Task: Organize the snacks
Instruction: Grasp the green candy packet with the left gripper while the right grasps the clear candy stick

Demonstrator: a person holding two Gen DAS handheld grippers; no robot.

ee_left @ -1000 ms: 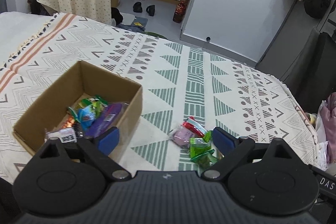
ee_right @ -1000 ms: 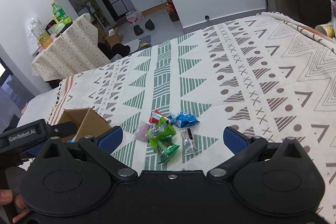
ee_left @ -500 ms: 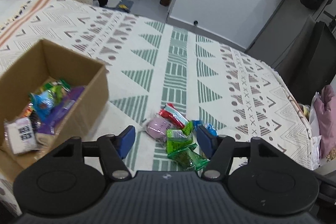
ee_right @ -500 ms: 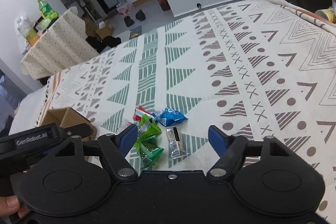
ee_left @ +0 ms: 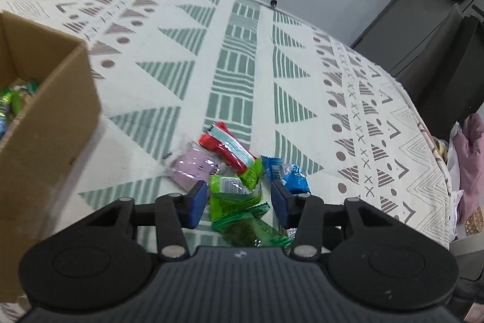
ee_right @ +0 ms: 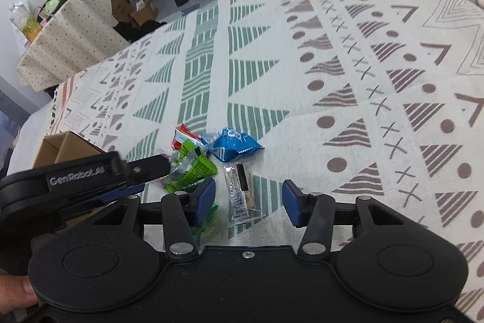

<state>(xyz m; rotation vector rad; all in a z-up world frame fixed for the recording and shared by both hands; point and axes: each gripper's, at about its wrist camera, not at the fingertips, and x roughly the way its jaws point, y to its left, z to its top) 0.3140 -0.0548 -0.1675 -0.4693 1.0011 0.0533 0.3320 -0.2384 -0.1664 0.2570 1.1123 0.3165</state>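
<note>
A small heap of snack packets lies on the patterned cloth: a red packet (ee_left: 225, 146), a lilac one (ee_left: 193, 168), green ones (ee_left: 234, 196) and a blue one (ee_left: 287, 173). My left gripper (ee_left: 240, 202) is open, its blue pads straddling the green packets from just above. At the left a cardboard box (ee_left: 45, 123) holds several snacks. In the right wrist view my right gripper (ee_right: 249, 202) is open around a clear-wrapped bar (ee_right: 240, 192). The blue packet (ee_right: 233, 143) and green packets (ee_right: 193, 167) lie just beyond it. The left gripper (ee_right: 90, 180) reaches in from the left.
The cloth-covered table (ee_left: 302, 65) drops off at its far and right edges. A black chair (ee_left: 447, 74) and a pink bundle (ee_left: 472, 159) stand to the right. Another draped table with bottles (ee_right: 69, 29) is across the room.
Both grippers have moved forward and down onto the snack heap and narrowed their openings. The box has slid toward the left edge of the left wrist view.
</note>
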